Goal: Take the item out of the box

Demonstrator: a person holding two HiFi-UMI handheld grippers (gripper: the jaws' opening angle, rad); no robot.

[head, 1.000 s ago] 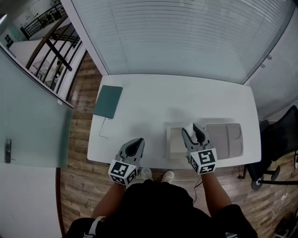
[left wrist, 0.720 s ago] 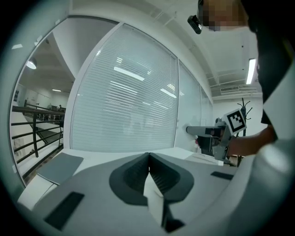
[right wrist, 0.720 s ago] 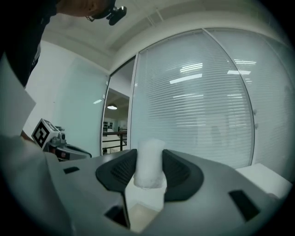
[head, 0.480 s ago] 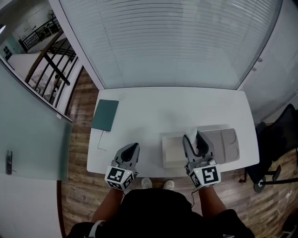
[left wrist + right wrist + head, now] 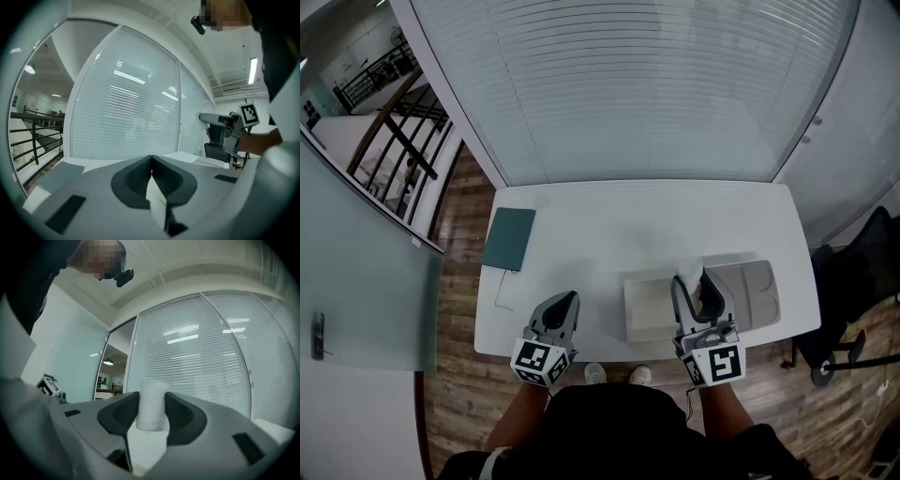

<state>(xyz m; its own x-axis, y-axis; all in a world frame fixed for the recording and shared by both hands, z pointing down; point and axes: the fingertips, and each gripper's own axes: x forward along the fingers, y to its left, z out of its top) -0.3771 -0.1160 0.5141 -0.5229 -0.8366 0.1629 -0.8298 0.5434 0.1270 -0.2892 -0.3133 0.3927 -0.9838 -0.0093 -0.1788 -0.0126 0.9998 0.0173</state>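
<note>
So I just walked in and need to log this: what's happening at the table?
A person works two handheld grippers at a white table. The right gripper is clamped on a white item, held up over the open box. The left gripper is shut and empty, near the table's front edge.

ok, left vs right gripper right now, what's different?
Left gripper has its jaws together and empty; right gripper is shut on a white item. Left gripper sits at the front edge of the table; right gripper is above the open box. Both point toward the blinds.
</note>
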